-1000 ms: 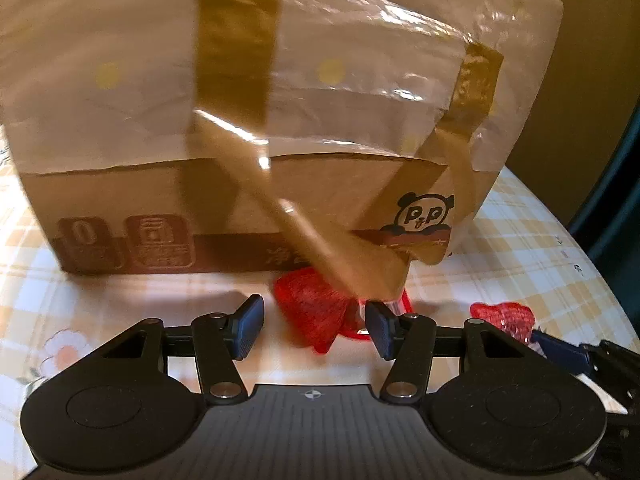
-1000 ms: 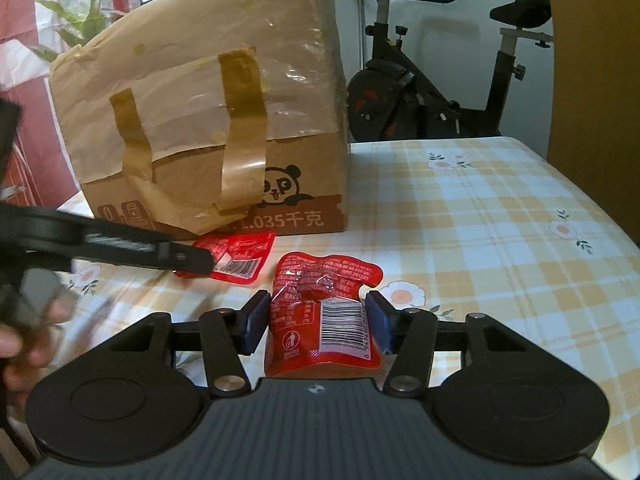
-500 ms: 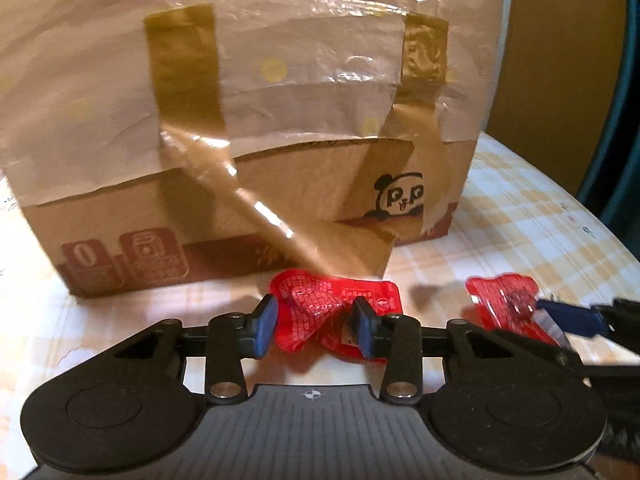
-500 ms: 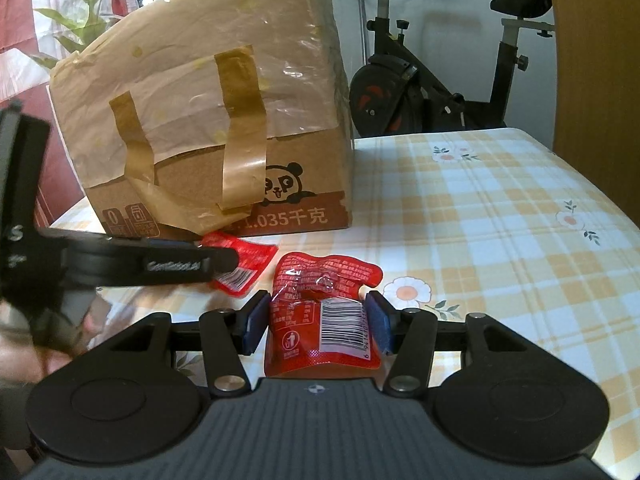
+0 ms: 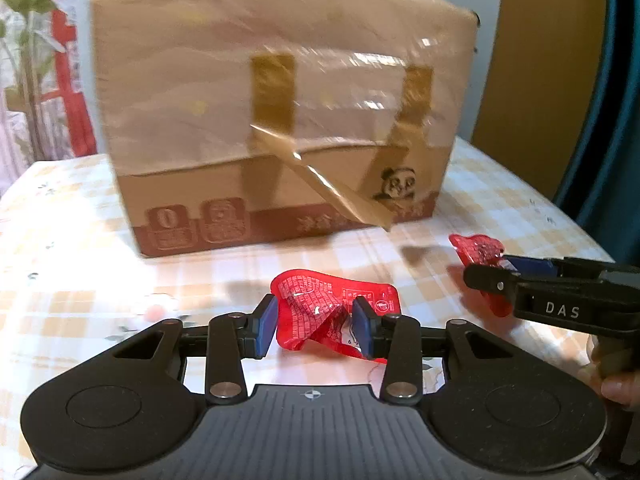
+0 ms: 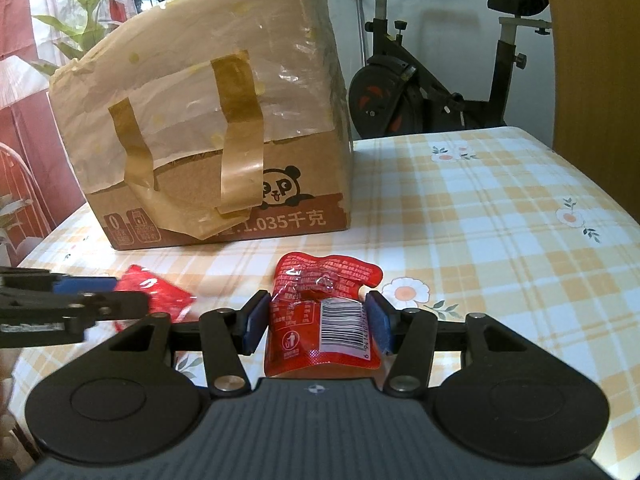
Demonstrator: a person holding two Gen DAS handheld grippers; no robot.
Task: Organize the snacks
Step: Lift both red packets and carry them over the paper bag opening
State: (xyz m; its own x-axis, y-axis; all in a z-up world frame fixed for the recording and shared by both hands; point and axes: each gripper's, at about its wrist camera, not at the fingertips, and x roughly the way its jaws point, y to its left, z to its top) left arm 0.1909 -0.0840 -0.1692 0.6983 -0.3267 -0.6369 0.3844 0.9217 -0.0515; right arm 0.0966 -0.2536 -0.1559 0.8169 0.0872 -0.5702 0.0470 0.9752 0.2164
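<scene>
My left gripper (image 5: 314, 326) is shut on a crumpled red snack packet (image 5: 320, 312) and holds it just above the checked tablecloth (image 5: 80, 264). My right gripper (image 6: 316, 322) is shut on a second red snack packet (image 6: 320, 320) with a barcode label. Each gripper shows in the other's view: the right one with its packet (image 5: 478, 248) at the right of the left wrist view, the left one with its packet (image 6: 156, 296) at the left of the right wrist view. A taped cardboard box (image 5: 276, 128) with a panda logo stands behind both and also shows in the right wrist view (image 6: 208, 132).
An exercise bike (image 6: 440, 80) stands beyond the table's far edge. A wooden panel (image 5: 536, 72) is at the right. A plant (image 6: 80, 12) and red furniture stand at the left behind the box.
My left gripper closed on the red packet by the box and drew back from the box with it. My right gripper kept its packet and barely moved.
</scene>
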